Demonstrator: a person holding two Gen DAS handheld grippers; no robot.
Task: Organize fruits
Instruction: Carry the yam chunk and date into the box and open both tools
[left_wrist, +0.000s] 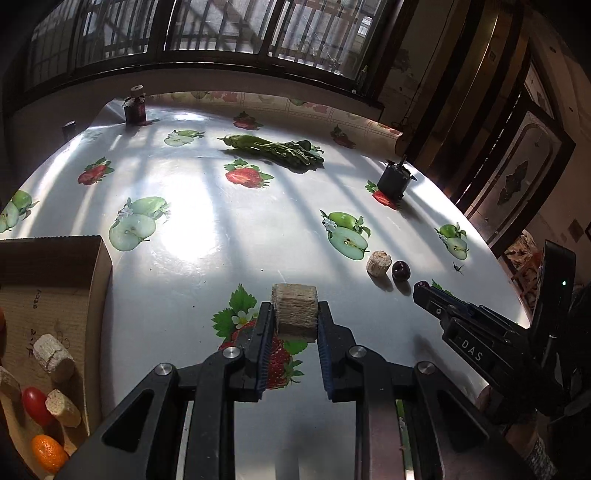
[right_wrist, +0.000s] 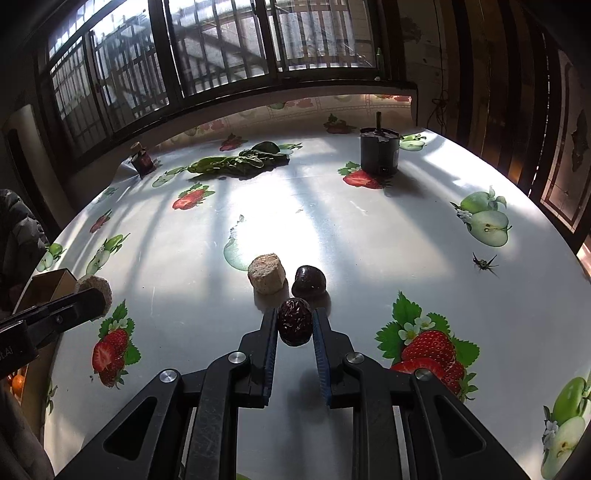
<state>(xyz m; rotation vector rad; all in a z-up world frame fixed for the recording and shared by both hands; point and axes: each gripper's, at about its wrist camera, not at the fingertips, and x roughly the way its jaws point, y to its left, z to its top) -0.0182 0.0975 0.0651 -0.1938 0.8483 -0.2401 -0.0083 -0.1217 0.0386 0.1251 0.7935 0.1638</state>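
Note:
My left gripper (left_wrist: 294, 314) is shut on a beige cut chunk (left_wrist: 295, 312) and holds it above the table. It also shows in the right wrist view (right_wrist: 96, 295). My right gripper (right_wrist: 294, 325) is shut on a dark wrinkled date (right_wrist: 294, 322). Just beyond it on the table lie another beige chunk (right_wrist: 266, 273) and a dark cherry (right_wrist: 308, 281). The cardboard box (left_wrist: 98, 273) at the left holds several beige chunks (left_wrist: 53, 356), a red tomato (left_wrist: 35, 406) and an orange kumquat (left_wrist: 48, 452).
The table (left_wrist: 229, 236) has a fruit-print oilcloth. Leafy greens (left_wrist: 275, 149) lie at the back. A black cylinder (right_wrist: 379, 155) stands at the back right, a small dark bottle (left_wrist: 135, 107) at the back left. An insect (right_wrist: 482, 263) sits near the right edge.

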